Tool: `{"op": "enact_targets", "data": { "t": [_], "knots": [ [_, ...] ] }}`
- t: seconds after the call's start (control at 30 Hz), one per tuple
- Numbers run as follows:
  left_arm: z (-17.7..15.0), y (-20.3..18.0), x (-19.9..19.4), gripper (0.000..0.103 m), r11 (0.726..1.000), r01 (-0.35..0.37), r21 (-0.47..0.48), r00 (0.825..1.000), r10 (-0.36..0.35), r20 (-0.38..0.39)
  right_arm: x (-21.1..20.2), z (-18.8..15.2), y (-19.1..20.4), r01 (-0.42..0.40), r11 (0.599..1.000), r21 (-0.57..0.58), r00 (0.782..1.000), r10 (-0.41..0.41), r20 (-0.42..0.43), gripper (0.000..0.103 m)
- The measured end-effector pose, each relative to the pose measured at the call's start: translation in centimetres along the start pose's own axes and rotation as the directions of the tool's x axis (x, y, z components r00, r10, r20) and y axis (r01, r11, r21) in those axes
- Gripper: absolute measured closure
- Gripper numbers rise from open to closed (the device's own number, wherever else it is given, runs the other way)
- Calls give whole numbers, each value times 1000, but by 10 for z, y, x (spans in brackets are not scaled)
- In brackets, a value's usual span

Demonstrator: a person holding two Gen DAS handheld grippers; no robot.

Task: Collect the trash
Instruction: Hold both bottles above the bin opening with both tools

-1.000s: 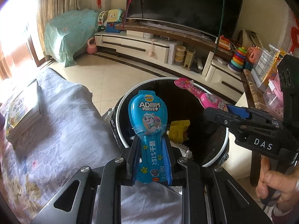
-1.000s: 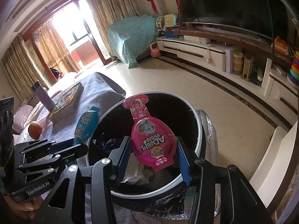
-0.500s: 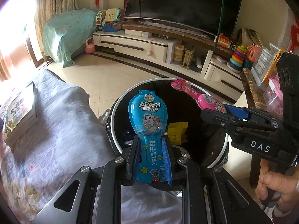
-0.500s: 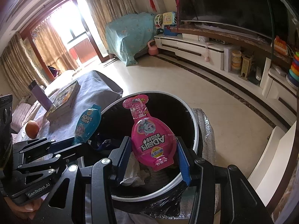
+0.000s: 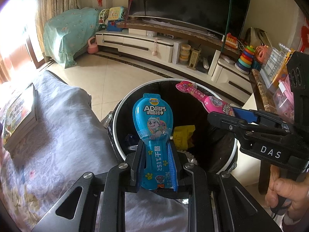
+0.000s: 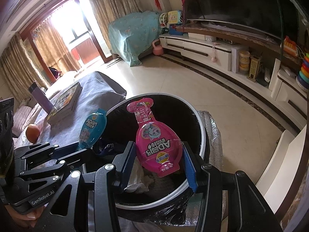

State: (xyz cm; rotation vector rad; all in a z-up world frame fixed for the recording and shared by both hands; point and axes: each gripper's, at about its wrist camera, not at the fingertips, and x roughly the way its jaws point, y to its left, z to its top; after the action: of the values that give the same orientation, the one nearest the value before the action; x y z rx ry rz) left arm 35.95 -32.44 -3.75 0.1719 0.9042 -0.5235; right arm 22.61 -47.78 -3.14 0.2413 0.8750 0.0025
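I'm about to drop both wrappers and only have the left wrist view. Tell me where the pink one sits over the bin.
Observer: The pink wrapper hangs well inside the bin rim, clamped by its wide end in the right gripper.
Operator: Say what lies under it.
Observer: Crumpled white tissue lies in the bin, just below it.
Operator: Check the table for anything else.
Observer: An orange sits on the cloth near the book stack.

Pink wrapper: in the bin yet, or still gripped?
Still gripped: the pink wrapper sits between the right gripper fingers, above the open bin.
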Motion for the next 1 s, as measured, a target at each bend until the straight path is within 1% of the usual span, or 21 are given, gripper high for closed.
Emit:
{"op": "enact_targets", "data": {
  "t": [1.0],
  "knots": [
    [2, -4, -1, 82, 1000, 8, 5, 1000, -8, 0, 0, 2, 0, 5, 1000, -4, 1000, -5, -5, 55]
  ]
}}
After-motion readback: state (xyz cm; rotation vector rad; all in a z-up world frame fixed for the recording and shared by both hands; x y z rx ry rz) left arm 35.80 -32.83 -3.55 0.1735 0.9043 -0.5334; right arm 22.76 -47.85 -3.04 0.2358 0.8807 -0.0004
